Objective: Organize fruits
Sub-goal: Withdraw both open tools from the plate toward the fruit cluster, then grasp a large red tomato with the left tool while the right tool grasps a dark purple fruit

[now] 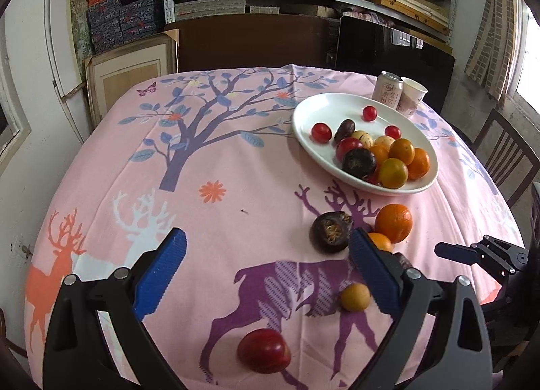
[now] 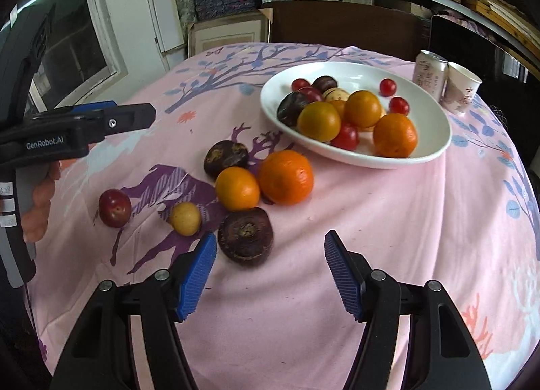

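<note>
Pink-clothed bench (image 2: 388, 238): white plate (image 2: 435, 150) already holds most fruit, 6 loose pieces beside it, so I keep left claw (image 1: 266, 255) and right claw (image 2: 270, 265) spread, empty.

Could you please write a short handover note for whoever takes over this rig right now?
Left gripper: open, empty. Right gripper: open, empty.
White plate already holds oranges, cherry tomatoes, dark fruits and pale ones.
On the tablecloth, still loose: large orange, smaller orange, two dark brown fruits, small yellow fruit, red fruit.
Left to do: move these six onto the plate. The can and paper cup stand behind it.
</note>
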A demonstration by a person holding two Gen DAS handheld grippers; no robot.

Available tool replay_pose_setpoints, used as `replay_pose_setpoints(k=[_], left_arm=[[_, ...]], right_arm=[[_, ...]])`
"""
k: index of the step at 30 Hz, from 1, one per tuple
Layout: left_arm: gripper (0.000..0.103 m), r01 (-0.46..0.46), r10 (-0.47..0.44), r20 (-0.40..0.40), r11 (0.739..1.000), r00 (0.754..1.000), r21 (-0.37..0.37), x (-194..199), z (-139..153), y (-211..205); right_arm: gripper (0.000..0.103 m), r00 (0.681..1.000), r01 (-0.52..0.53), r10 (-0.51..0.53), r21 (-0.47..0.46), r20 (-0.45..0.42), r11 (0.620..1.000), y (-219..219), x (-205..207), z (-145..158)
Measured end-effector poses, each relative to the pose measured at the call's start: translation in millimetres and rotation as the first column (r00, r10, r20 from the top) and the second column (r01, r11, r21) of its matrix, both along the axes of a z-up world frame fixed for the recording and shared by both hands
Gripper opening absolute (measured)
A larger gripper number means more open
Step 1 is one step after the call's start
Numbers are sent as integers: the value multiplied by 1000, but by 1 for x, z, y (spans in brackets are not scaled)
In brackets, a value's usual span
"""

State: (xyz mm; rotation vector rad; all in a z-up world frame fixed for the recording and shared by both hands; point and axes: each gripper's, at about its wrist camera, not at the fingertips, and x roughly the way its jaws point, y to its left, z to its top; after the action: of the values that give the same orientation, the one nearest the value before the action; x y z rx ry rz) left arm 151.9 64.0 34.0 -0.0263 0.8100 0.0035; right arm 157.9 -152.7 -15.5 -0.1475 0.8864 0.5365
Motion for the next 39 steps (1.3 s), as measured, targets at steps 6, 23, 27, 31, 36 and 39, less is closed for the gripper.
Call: replay_pose_setpoints(k=[6,23,27,31,36,39], left_arm=[[95,6,-5,-28,1000,1000,28,-17,-12,16],[95,96,-90,-115,994,989,52,-54,-47,-2],[72,102,-95,-135,994,986,41,-53,-57,-5],[40,111,-107,-184,994,977,15,-47,-67,-6],[40,130,-125,-194,991,973,11,-48,-61,-13],[40,142,-137,-158,989,978,25,-47,-44,-23]], right_arm=[[64,1000,-13,12,-67,-20,998,26,4,-16],[43,999,37,-37,-20,-32,999,5,-2,-18],[43,999,47,-48,-4,-27,999,-4,-4,-15],[43,999,46,-46,8,-20,999,-7,-7,-12],[43,999,40,-39,29,-14,999,-10,-9,-8],[43,999,38,-38,45,-3,998,-14,-11,-2]])
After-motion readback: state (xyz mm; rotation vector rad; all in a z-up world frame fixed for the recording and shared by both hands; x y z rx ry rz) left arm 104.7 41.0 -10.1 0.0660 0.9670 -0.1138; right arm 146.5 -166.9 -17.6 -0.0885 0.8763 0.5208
